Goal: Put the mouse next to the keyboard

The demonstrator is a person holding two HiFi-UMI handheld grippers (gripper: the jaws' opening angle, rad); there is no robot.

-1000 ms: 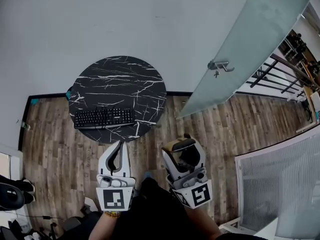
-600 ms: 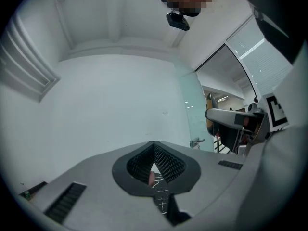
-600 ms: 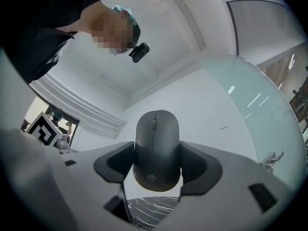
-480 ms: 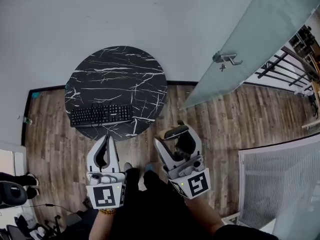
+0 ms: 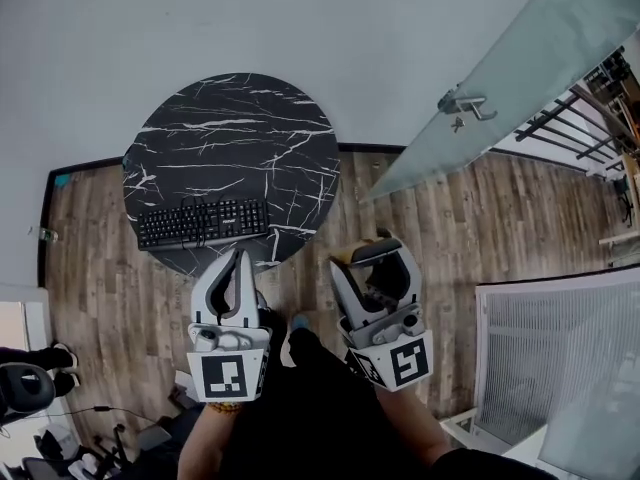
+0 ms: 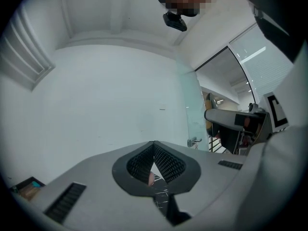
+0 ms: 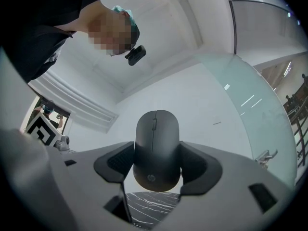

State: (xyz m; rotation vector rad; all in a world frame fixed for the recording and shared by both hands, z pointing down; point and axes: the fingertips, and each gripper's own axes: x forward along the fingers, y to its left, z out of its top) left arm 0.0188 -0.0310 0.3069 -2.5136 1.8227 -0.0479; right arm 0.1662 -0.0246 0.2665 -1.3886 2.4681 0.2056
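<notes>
A black keyboard [image 5: 203, 223] lies along the near edge of the round black marble table [image 5: 240, 138]. My right gripper [image 5: 372, 258] hovers over the wood floor to the right of the table's near edge, shut on a dark grey mouse [image 5: 368, 250]. In the right gripper view the mouse [image 7: 156, 148] stands upright between the jaws of that gripper [image 7: 157, 166], with the marble top showing below it. My left gripper [image 5: 238, 260] hangs just off the table's near edge, below the keyboard's right end. In the left gripper view this gripper [image 6: 154, 161] is shut with nothing in it.
A frosted glass door [image 5: 510, 68] with a metal handle [image 5: 462, 103] stands open at the right, with a railing [image 5: 570, 143] behind it. A white ribbed panel [image 5: 560, 368] fills the lower right. A white wall [image 5: 200, 28] backs the table. The person's dark clothing [image 5: 320, 418] is below the grippers.
Both grippers have moved a little forward and right toward the table's near edge. The mouse has stayed in the right gripper and the left one has stayed shut.
</notes>
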